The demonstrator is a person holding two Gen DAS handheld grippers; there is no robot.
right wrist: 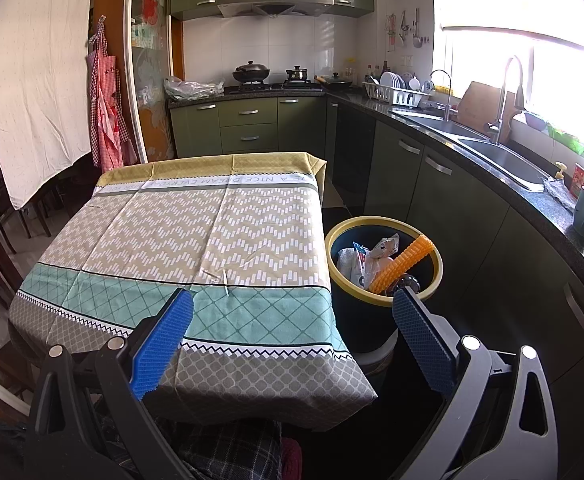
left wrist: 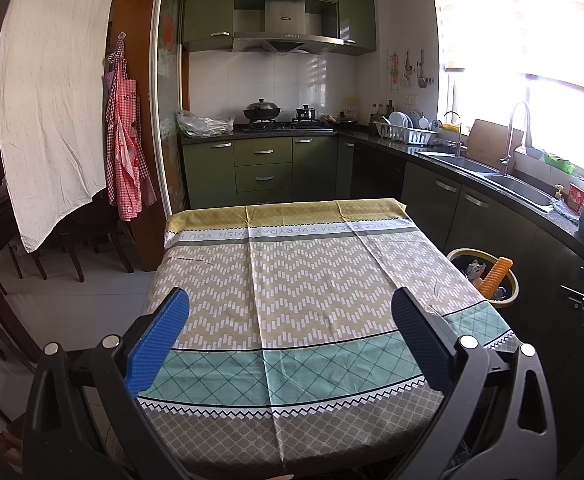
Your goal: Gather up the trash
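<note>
We see the trash already gathered in the bin [right wrist: 383, 264], a dark round bucket with a yellow rim that stands on the floor just beside the right edge of the table, at centre right of the right wrist frame; in the left wrist frame the same bin [left wrist: 509, 294] peeks out past the table edge at middle right. Inside it an orange ridged, corn-shaped piece [right wrist: 401, 265] leans tilted against the rim, and beside it lie crumpled wrappers and paper [right wrist: 365, 258]. We cannot tell what lies lower in the bin. Our right gripper [right wrist: 292, 338] hangs at the bottom of its frame with its blue-padded jaws spread wide and holding nothing, the left pad over the tablecloth's near corner and the right pad in front of the bin. Our left gripper [left wrist: 290, 340] is likewise released and bare, both pads hovering over the near end of the tablecloth [left wrist: 292, 280], a patterned cloth with beige zigzags, a teal band and a yellow far strip. Beyond the table, at upper centre, we see the green cabinets [left wrist: 264, 164] and the stove with a covered wok [left wrist: 262, 111]. Along the right side runs the dark counter with a dish rack [left wrist: 405, 130] and a sink [left wrist: 519, 188] under the bright window. At upper left hang a white sheet [left wrist: 52, 92] and a red checked apron [left wrist: 126, 140].
</note>
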